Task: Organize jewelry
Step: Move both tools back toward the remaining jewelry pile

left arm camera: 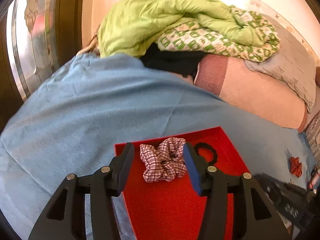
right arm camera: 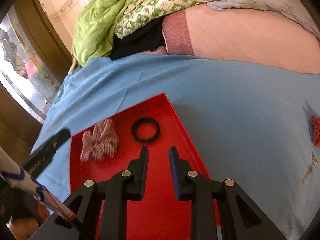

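A red tray point(left arm camera: 172, 206) lies on a blue cloth point(left arm camera: 90, 108). In it lie a plaid scrunchie point(left arm camera: 164, 160) and a black hair band point(left arm camera: 208, 152). My left gripper point(left arm camera: 159, 150) is open above the tray, its fingers either side of the scrunchie, not closed on it. In the right wrist view the tray point(right arm camera: 152, 210) holds the scrunchie point(right arm camera: 100, 140) and the black band point(right arm camera: 145, 129). My right gripper point(right arm camera: 159, 152) is open and empty, just short of the band. The left gripper's finger point(right arm camera: 48, 148) shows at the left.
A small red patterned item point(left arm camera: 295, 167) lies on the cloth right of the tray, also in the right wrist view point(right arm camera: 315, 131). Small gold pieces point(right arm camera: 314, 160) lie near it. A green quilt point(left arm camera: 170, 20) and pink bedding point(left arm camera: 260, 92) lie behind.
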The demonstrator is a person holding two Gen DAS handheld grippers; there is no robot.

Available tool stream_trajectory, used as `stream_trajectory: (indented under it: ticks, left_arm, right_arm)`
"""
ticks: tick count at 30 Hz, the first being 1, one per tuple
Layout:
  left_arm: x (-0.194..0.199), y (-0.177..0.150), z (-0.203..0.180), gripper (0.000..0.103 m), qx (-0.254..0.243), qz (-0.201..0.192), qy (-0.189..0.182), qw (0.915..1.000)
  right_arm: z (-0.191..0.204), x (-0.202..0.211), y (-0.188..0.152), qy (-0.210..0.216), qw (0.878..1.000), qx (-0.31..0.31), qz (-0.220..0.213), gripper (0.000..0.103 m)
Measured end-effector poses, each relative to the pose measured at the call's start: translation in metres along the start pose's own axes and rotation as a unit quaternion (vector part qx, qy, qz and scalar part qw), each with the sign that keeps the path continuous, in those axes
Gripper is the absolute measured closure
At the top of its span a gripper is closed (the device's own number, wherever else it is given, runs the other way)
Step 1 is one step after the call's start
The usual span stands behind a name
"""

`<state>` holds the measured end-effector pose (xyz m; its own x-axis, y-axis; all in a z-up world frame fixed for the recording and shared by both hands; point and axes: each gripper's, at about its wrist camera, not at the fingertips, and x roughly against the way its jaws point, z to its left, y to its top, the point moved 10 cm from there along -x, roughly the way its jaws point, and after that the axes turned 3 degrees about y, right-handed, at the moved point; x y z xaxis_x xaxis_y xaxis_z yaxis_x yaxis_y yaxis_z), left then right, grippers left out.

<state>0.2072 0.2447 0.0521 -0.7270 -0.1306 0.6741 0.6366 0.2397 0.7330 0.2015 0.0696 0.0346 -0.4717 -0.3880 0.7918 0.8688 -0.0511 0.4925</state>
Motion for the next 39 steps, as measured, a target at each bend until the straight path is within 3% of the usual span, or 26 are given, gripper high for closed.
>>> stream_trajectory:
  ticks: [5, 10, 15, 22, 26, 33, 39]
  left_arm:
    - [0.025, -0.002, -0.013, 0.044, -0.023, -0.031, 0.006, 0.9993]
    - [0.045, -0.013, -0.024, 0.043, -0.044, -0.041, 0.006, 0.9982]
    - [0.070, -0.028, -0.031, 0.033, -0.063, -0.054, 0.007, 0.9965]
    - [0.117, -0.083, -0.065, 0.025, -0.095, -0.052, -0.040, 0.9933]
    - [0.136, -0.134, -0.081, 0.020, -0.113, -0.023, -0.069, 0.9910]
    - [0.135, -0.232, -0.108, 0.020, -0.127, 0.098, -0.108, 0.9811]
    - [0.120, -0.262, -0.114, 0.020, -0.161, 0.126, -0.073, 0.9762]
  right_arm:
    - [-0.012, 0.037, -0.032, 0.003, 1.000, -0.008, -0.005, 0.079]
    - [-0.024, 0.068, -0.059, -0.004, 1.000, -0.006, -0.009, 0.078]
    - [-0.035, 0.100, -0.082, -0.015, 1.000, 0.001, -0.024, 0.076]
    - [-0.077, 0.143, -0.119, -0.038, 0.998, -0.013, -0.045, 0.073]
    - [-0.115, 0.165, -0.140, -0.058, 0.996, -0.041, -0.060, 0.073]
    - [-0.150, 0.176, -0.173, -0.066, 0.992, -0.082, -0.065, 0.073]
    - [-0.156, 0.183, -0.176, -0.043, 0.991, -0.102, -0.077, 0.073]
